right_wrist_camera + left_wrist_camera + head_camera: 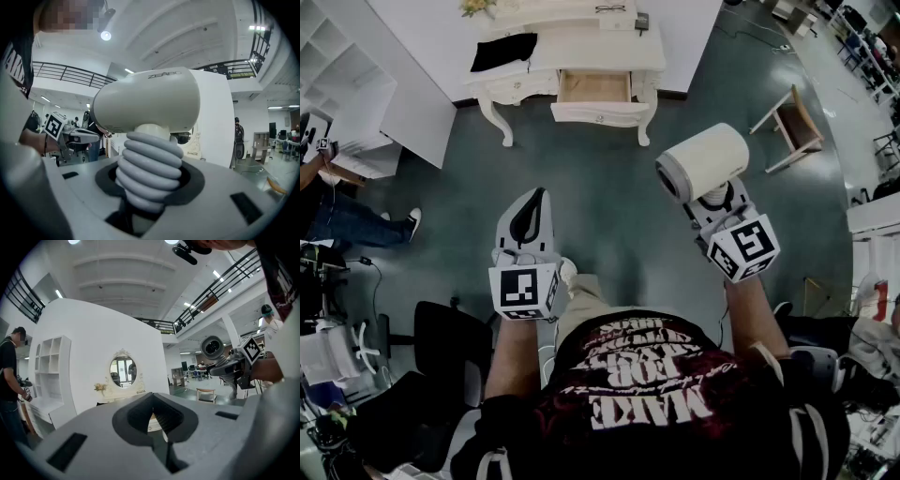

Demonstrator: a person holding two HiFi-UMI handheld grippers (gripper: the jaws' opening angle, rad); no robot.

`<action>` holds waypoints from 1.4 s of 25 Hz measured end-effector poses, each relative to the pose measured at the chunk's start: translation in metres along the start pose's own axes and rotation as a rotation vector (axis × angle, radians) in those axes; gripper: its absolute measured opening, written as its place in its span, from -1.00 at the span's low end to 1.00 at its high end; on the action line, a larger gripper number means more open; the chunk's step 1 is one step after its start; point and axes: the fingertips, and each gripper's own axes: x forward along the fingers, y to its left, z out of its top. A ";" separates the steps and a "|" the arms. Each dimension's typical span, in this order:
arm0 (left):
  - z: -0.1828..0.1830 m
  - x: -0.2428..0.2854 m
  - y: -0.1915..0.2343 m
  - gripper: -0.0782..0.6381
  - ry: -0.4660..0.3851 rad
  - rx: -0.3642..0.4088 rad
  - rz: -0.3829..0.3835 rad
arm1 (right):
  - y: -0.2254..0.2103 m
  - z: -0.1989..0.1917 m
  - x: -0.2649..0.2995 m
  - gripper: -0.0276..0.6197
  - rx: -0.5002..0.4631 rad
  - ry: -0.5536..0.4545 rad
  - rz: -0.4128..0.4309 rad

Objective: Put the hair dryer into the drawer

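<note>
Open drawer (598, 113) far across bare floor (609, 183); hair dryer (705, 159) clamped by handle in right tool (705, 193); left tool (536, 200) closed, empty.

Head view steeply down from overhead, gripper views near level, left sharing the dressing table (591, 47).

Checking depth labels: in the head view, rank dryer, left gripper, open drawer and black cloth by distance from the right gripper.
1. dryer: clamped by its handle in the right gripper.
2. left gripper: alongside, to the left.
3. drawer: open, ahead across the floor.
4. black cloth: on the desk top, left of the drawer, farthest.
</note>
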 end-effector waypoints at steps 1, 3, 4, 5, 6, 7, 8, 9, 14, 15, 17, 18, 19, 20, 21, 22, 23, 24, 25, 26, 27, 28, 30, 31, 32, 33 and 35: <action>-0.003 -0.005 -0.003 -0.77 0.008 -0.007 0.011 | 0.000 -0.003 -0.003 -0.36 0.003 0.004 0.003; -0.009 -0.014 -0.009 -0.77 0.026 -0.017 0.024 | 0.002 -0.010 -0.011 -0.36 0.006 0.016 0.005; -0.013 -0.018 -0.011 -0.77 0.035 -0.017 0.026 | 0.004 -0.013 -0.015 -0.36 0.006 0.021 0.006; -0.015 -0.021 -0.012 -0.77 0.042 -0.014 0.027 | 0.007 -0.014 -0.018 -0.36 0.005 0.022 0.011; -0.015 -0.023 -0.011 -0.77 0.044 -0.007 0.029 | 0.011 -0.014 -0.020 -0.36 0.005 0.018 0.022; -0.013 -0.024 -0.009 -0.77 0.042 -0.002 0.031 | 0.015 -0.012 -0.021 -0.36 0.009 0.011 0.038; -0.010 -0.025 -0.007 -0.77 0.037 0.001 0.030 | 0.021 -0.012 -0.022 -0.36 0.017 0.002 0.053; -0.007 -0.025 -0.006 -0.77 0.029 0.002 0.024 | 0.025 -0.011 -0.024 -0.36 0.026 -0.005 0.061; 0.018 -0.011 0.004 -0.77 -0.022 0.040 -0.034 | 0.038 0.004 -0.017 -0.36 0.026 -0.026 0.039; 0.020 -0.008 0.007 -0.77 -0.027 0.048 -0.046 | 0.040 0.008 -0.012 -0.36 0.022 -0.031 0.029; 0.021 -0.002 0.016 -0.77 -0.031 0.057 -0.072 | 0.043 0.014 -0.001 -0.36 0.026 -0.043 0.007; 0.020 -0.001 0.021 -0.77 -0.033 0.060 -0.085 | 0.045 0.017 0.005 -0.36 0.036 -0.052 0.000; 0.019 -0.001 0.027 -0.77 -0.035 0.063 -0.097 | 0.049 0.019 0.010 -0.36 0.048 -0.063 -0.003; 0.017 -0.001 0.035 -0.77 -0.039 0.066 -0.107 | 0.053 0.022 0.015 -0.36 0.057 -0.073 -0.008; 0.016 0.000 0.043 -0.77 -0.043 0.069 -0.114 | 0.056 0.025 0.020 -0.36 0.061 -0.081 -0.015; 0.016 0.002 0.051 -0.77 -0.049 0.069 -0.118 | 0.058 0.028 0.024 -0.36 0.057 -0.084 -0.027; 0.017 0.004 0.059 -0.77 -0.056 0.064 -0.122 | 0.059 0.031 0.028 -0.36 0.047 -0.082 -0.041; 0.017 0.006 0.067 -0.77 -0.062 0.055 -0.125 | 0.060 0.033 0.032 -0.36 0.034 -0.076 -0.057; 0.017 0.007 0.074 -0.77 -0.066 0.049 -0.131 | 0.061 0.036 0.036 -0.36 0.023 -0.069 -0.072; 0.016 0.008 0.081 -0.77 -0.069 0.048 -0.137 | 0.062 0.038 0.040 -0.36 0.017 -0.064 -0.085; 0.016 0.009 0.087 -0.77 -0.072 0.052 -0.146 | 0.064 0.040 0.043 -0.36 0.015 -0.064 -0.098; 0.016 0.011 0.093 -0.77 -0.074 0.058 -0.155 | 0.065 0.043 0.046 -0.36 0.015 -0.067 -0.110; 0.014 0.016 0.102 -0.77 -0.078 0.060 -0.171 | 0.067 0.044 0.052 -0.36 0.019 -0.069 -0.135; 0.013 0.019 0.105 -0.77 -0.076 0.055 -0.176 | 0.067 0.044 0.055 -0.36 0.024 -0.065 -0.144; 0.010 0.022 0.108 -0.77 -0.073 0.046 -0.181 | 0.068 0.042 0.057 -0.36 0.028 -0.058 -0.150; 0.008 0.024 0.109 -0.77 -0.069 0.037 -0.188 | 0.068 0.041 0.059 -0.35 0.031 -0.048 -0.154; 0.006 0.031 0.109 -0.77 -0.063 0.032 -0.205 | 0.067 0.038 0.060 -0.36 0.026 -0.031 -0.160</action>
